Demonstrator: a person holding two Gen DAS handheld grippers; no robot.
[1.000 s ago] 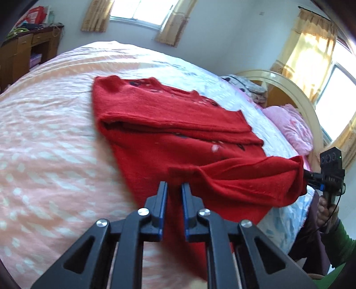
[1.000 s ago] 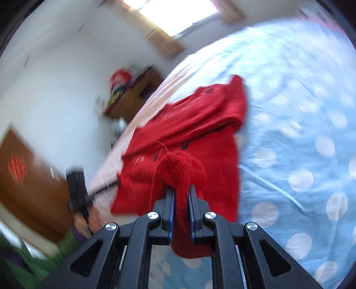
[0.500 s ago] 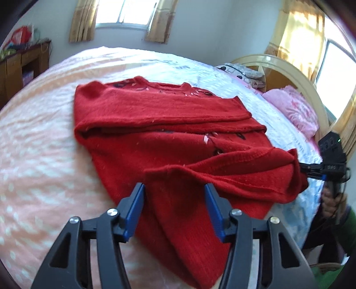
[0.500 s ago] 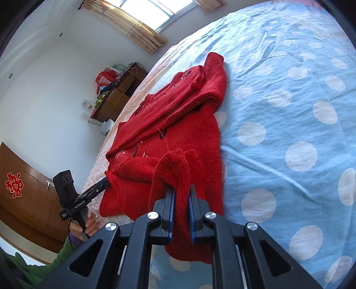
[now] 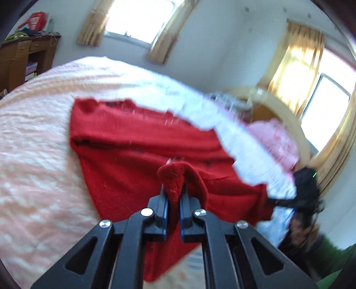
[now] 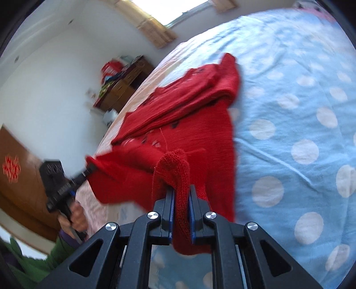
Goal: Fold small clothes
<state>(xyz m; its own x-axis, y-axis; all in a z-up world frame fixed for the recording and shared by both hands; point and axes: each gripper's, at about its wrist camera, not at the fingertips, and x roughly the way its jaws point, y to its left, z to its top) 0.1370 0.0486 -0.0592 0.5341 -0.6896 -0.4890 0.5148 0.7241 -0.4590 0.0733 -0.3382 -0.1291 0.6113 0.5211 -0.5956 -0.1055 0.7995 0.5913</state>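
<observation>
While both sets of fingers stand pinched shut on knit, the left gripper clamps a raised fold of the red sweater and the right gripper clamps a thick bunched edge of the same garment. Sweater: soft, limp, light wool knit, likely to stretch and sag between grips, best taken at hem or sleeve edges; it lies partly folded on the bed, near side lifted, far side flat toward the window.
</observation>
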